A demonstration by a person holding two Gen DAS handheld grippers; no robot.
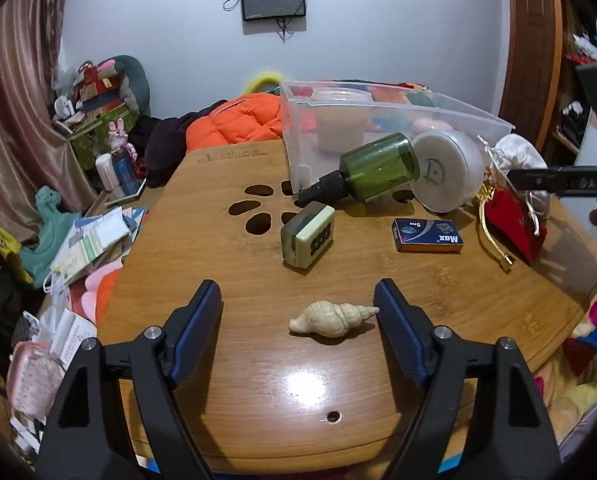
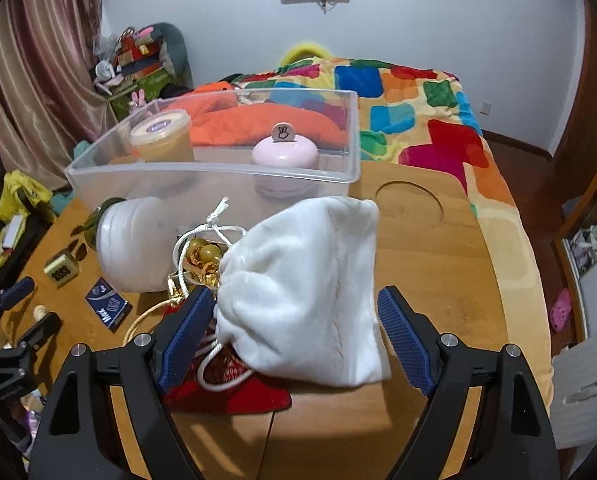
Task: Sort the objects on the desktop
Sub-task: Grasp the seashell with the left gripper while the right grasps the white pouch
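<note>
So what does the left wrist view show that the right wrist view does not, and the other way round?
Only the left wrist view shows the whole seashell lying between the open left gripper, and the green bottle lying on its side.

Only the right wrist view shows the pink jar clearly inside the clear bin, and the white pouch between the open right gripper.

Both show the bin, the white round tin, the blue box, the tile, the red pouch and the wooden table.
</note>
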